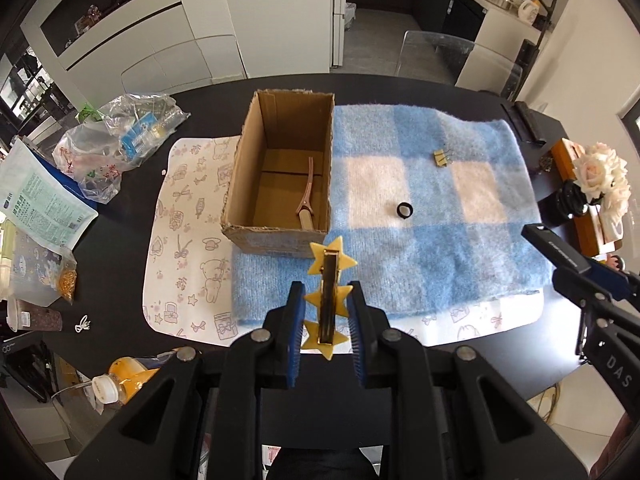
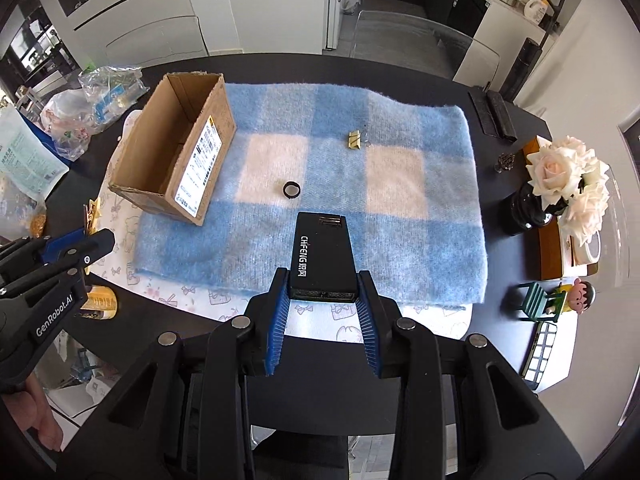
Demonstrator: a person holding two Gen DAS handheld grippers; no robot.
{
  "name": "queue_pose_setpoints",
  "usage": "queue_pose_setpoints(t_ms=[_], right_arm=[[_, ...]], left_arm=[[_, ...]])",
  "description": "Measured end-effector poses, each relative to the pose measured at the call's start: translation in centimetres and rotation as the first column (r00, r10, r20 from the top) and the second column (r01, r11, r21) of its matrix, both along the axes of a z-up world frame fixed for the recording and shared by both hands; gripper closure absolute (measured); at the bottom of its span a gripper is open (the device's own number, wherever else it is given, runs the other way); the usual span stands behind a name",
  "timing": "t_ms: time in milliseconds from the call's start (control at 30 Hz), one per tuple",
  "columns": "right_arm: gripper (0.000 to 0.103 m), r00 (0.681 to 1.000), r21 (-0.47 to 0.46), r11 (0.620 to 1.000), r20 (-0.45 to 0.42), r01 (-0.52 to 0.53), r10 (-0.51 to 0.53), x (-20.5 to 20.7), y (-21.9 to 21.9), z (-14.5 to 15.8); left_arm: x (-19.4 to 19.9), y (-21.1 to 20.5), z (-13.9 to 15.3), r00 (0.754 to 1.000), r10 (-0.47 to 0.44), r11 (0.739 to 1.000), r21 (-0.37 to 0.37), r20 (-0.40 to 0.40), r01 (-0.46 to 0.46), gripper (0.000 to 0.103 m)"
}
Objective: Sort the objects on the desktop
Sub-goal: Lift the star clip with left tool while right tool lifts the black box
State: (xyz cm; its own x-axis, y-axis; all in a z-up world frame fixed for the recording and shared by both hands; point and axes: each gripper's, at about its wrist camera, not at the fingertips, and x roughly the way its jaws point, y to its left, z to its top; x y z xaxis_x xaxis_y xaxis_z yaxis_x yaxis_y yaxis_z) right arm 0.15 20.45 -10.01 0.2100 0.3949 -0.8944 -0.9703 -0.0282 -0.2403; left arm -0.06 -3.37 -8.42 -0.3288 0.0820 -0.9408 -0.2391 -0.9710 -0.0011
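Above the dark surface (image 1: 132, 200), both tongs grasping: left tongs (image 1: 326, 300) clenched on a yellow star hair clip (image 1: 328, 296), right tongs (image 2: 323, 280) clamped on a black box-shaped device (image 2: 324, 258).

Star clip upright between the left blue pads (image 1: 298, 340), clear of the blue-and-white checked blanket (image 1: 460, 240) below. Black device, white lettering on top, gripped at its near end, sticking out forward over the blanket. Open cardboard box (image 1: 240, 184) sits on the blanket's left edge, pink hair clip (image 1: 307, 192) lying inside it. Small black ring (image 2: 291, 190) mid-blanket; gold binder clip (image 2: 355, 139) farther back, well apart from the ring. White patterned mat (image 1: 180, 240) under blanket and box. Plastic bags (image 1: 108, 144) at far left, white roses (image 2: 568, 184) at right edge.
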Motion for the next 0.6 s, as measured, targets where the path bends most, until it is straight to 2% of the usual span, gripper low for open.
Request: queue_pose_setpoints(t_ms=[300,600], right_arm=[[0.069,1.0,0.041,0.999,0.012,-0.026,0.025,-1.7,-1.8,6.3],[0.069,0.998,0.094,0.993,0.013,-0.069,0.068,-3.0,-1.7,9.0]], left_arm=[[-0.1,-0.6,4.7,0.998,0.022,1.0,0.007,-0.054,-0.022,0.082],[-0.2,-1.8,8.2,0.994,0.044,0.999,0.017,-0.1,-0.042,0.082]])
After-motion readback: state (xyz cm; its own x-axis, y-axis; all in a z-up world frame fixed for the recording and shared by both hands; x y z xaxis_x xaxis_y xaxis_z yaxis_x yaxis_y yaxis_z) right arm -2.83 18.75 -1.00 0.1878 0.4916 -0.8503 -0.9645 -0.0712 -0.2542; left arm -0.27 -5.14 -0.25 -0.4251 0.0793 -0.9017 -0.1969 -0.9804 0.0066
